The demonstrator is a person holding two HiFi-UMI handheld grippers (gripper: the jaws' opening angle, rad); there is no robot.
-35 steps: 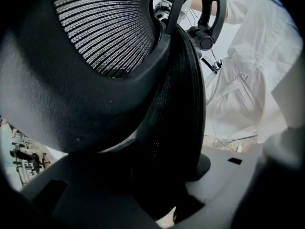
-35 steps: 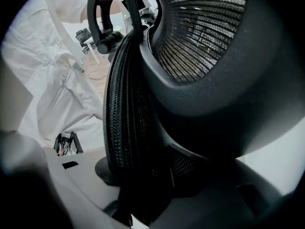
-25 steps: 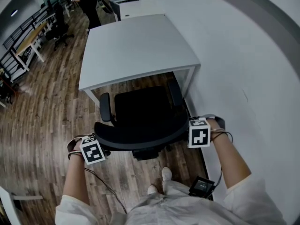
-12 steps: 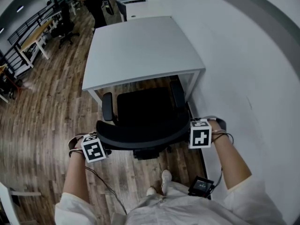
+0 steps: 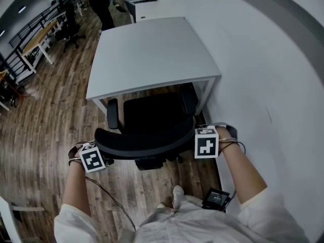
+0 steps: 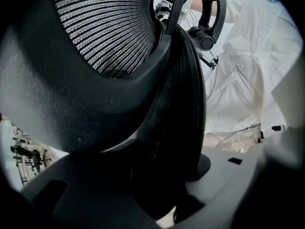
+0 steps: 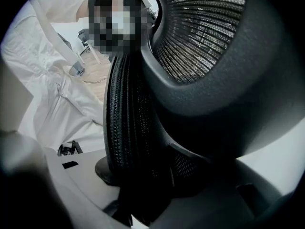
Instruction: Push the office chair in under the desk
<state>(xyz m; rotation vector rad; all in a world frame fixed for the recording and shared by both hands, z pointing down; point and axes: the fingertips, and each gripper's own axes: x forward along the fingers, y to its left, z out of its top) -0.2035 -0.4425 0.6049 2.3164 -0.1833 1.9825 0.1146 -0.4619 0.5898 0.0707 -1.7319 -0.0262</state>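
Left gripper point(image 5: 103, 156) and right gripper point(image 5: 198, 142) each clamp one end of the backrest point(image 5: 147, 142) of the office chair point(image 5: 152, 116). The seat front reaches the near edge of the desk point(image 5: 152, 54).

Wood-plank floor point(image 5: 45, 130) carries everything. White desk point(image 5: 152, 54) stands far centre, beside right wall point(image 5: 263, 59). Black office chair point(image 5: 152, 118) on floor, far side at desk's near edge. White shoe point(image 5: 178, 192) nearest. Far left: long desks point(image 5: 35, 42), another black chair point(image 5: 68, 32)
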